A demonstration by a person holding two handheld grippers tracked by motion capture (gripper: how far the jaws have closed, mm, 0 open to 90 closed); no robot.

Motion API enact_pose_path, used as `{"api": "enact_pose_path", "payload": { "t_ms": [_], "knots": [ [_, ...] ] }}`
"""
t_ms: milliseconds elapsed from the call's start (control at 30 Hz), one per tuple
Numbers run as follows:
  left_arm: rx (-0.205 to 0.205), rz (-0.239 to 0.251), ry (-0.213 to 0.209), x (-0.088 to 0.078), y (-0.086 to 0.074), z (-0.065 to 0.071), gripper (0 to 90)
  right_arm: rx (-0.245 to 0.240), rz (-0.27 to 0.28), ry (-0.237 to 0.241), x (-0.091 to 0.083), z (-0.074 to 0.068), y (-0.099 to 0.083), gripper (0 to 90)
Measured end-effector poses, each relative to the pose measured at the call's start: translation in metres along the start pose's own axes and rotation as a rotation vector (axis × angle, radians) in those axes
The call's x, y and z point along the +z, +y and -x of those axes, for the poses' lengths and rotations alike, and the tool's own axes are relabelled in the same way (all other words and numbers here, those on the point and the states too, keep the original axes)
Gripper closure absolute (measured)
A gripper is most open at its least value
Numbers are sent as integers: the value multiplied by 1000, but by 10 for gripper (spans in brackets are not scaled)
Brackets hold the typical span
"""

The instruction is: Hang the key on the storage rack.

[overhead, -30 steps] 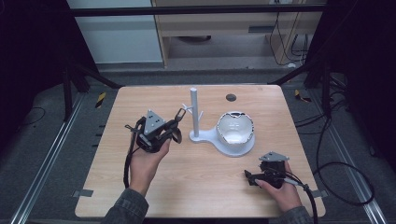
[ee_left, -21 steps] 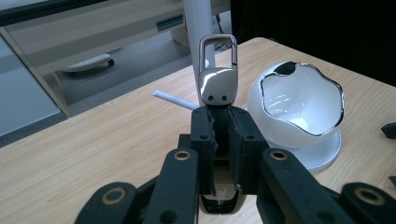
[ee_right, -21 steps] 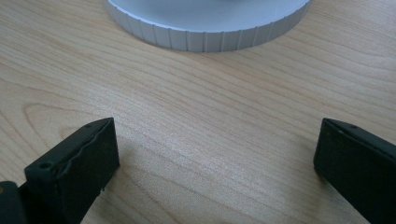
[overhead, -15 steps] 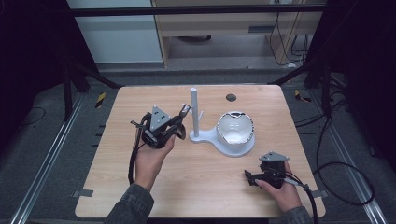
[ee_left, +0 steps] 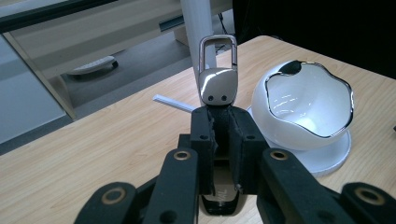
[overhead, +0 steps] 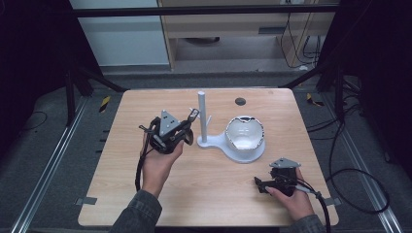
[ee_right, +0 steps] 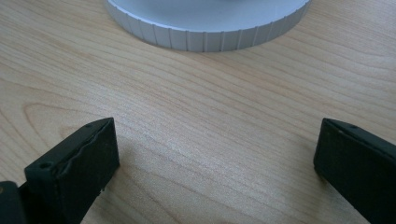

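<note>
— High view first, from the left side: what's the left gripper (overhead: pixel 187 127) doing?

— It hangs over the left half of the table (overhead: pixel 121 184), just beside the white post (overhead: pixel 202 119). Its jaws are clamped on a metal clasp (overhead: pixel 193 115), a small silver piece with an open loop at the top.

— Does the left gripper view show it better?

— Yes. The clasp (ee_left: pixel 217 74) stands upright between the two black jaws, pinched at its lower end. That lower part is hidden by the pads, and a dark bit under them is too unclear to name. The post (ee_left: pixel 198 42) rises right behind the loop, its top cut off by the frame. Whether loop and post touch, I cannot tell.

— Farther right?

— A white bowl (overhead: pixel 245 133) with a wavy rim, tilted on a round base (overhead: pixel 228 150) near the table's middle.

— And the right gripper (overhead: pixel 260 184)?

— Low near the front right corner, held in a hand (overhead: pixel 291 196). In its own view the jaws stand wide apart over bare wood, gripping nothing, with the base's ribbed edge (ee_right: pixel 205 39) cut off at the top.
</note>
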State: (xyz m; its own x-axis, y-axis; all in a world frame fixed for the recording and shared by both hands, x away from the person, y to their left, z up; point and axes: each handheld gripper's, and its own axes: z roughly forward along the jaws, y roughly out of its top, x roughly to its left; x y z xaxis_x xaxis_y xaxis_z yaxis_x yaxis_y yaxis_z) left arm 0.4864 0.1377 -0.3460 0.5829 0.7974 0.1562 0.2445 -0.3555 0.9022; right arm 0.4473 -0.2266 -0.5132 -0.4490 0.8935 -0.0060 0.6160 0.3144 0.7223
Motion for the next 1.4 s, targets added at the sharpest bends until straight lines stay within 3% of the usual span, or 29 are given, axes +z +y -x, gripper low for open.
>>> {"api": "enact_pose_path", "payload": {
  "t_ms": [133,433,767,967,1400],
  "knots": [
    [-29,-3,2,1,-1,-4,807,0,0,0,0,0,0,5],
    [-25,-12,2,9,-5,-6,806,0,0,0,0,0,0,4],
    [-50,-30,-1,19,-9,-7,806,2,-1,0,0,0,0,4],
    [-39,-39,-3,24,-10,-4,806,1,0,0,0,0,0,5],
    [-65,-51,-7,36,-12,-4,806,2,-1,0,0,0,0,4]
  ]
}}
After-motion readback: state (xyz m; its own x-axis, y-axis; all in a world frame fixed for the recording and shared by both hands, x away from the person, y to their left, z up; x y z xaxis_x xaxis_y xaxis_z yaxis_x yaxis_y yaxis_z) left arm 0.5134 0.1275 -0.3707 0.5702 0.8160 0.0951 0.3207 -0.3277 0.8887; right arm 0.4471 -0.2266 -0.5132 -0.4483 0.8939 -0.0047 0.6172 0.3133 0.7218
